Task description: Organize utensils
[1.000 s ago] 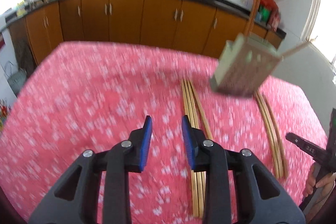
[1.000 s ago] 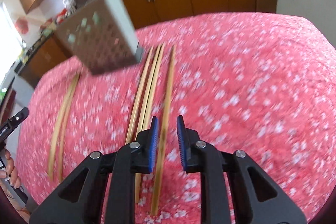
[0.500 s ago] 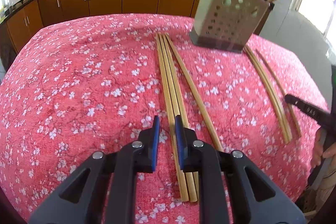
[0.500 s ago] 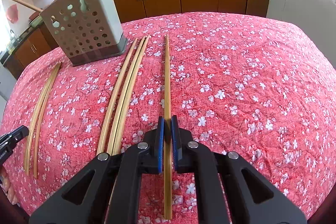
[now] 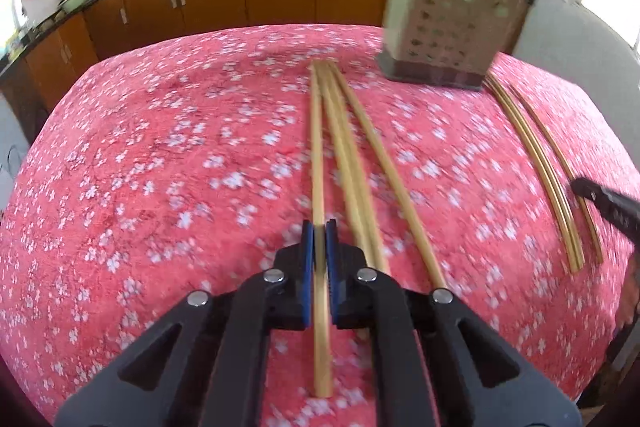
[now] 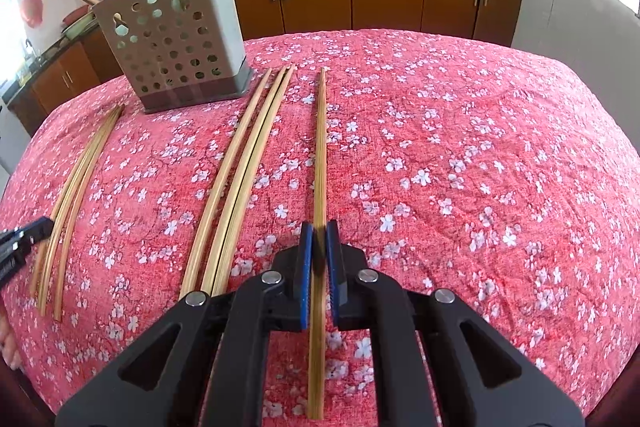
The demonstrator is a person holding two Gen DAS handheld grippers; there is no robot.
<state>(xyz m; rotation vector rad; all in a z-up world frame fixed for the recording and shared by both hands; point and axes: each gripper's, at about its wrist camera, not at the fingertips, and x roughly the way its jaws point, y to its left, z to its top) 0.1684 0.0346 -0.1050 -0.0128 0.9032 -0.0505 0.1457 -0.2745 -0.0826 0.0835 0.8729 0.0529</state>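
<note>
On the red floral worktop (image 6: 460,115), each tool (left (image 5: 319,233), right (image 6: 319,233)) is clamped on a chopstick (left's (image 5: 317,147), right's (image 6: 320,147)) whose long axis runs away toward the far perforated holder (image 6: 176,51), nearer my left tool.

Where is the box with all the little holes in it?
The holder with holes stands at the far end of the pink flowery tablecloth, upper left in the right wrist view. The chopsticks lie on the cloth just in front of it.
</note>
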